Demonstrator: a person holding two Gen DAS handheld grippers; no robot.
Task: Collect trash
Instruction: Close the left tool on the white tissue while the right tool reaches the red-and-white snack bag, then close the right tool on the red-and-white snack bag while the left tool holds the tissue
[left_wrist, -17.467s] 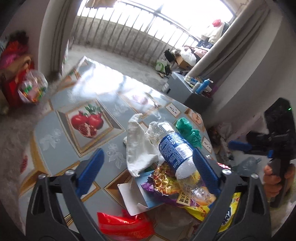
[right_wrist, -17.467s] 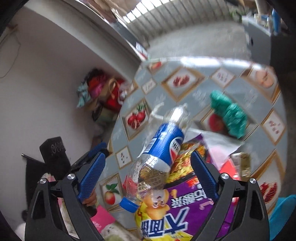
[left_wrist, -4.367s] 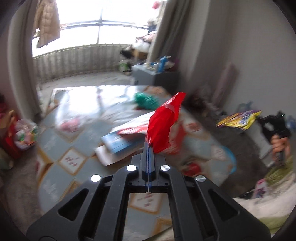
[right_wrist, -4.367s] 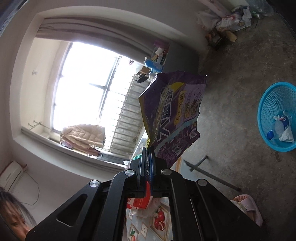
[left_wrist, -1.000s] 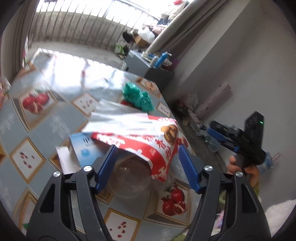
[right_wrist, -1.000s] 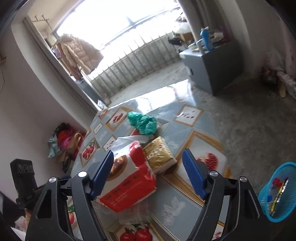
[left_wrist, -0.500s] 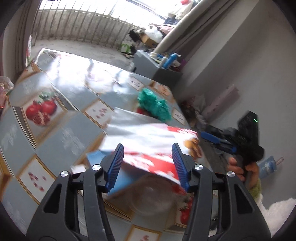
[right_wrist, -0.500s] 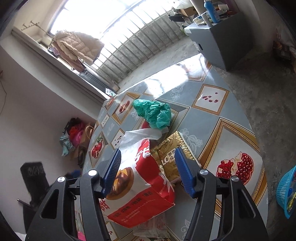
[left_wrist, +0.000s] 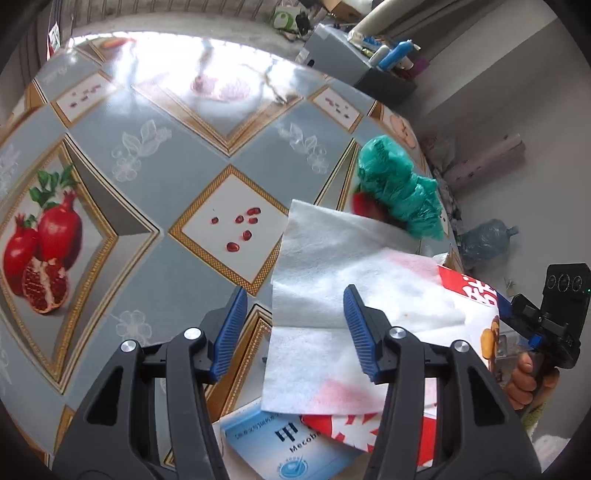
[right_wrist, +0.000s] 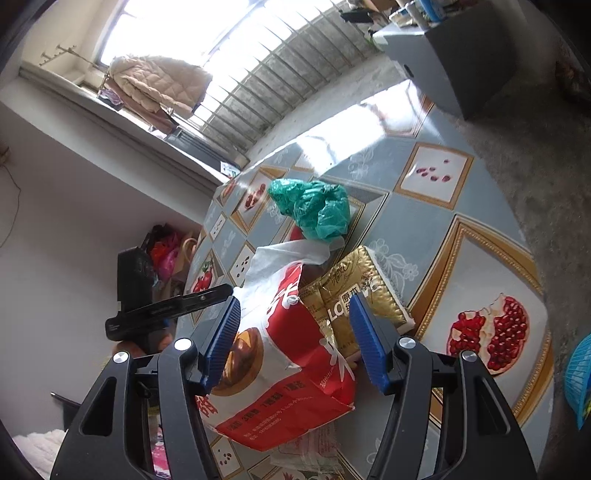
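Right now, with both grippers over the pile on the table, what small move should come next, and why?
Probably lower the left gripper onto the white tissue and close. Its jaws, just narrowed, straddle the tissue's edge without pressing it, and the tissue lies loose atop the red bag.

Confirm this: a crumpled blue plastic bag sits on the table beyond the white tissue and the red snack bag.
Wrong colour. The crumpled plastic bag is green, not blue, as the left wrist view shows. It does sit on the table beyond the white tissue and the red snack bag.
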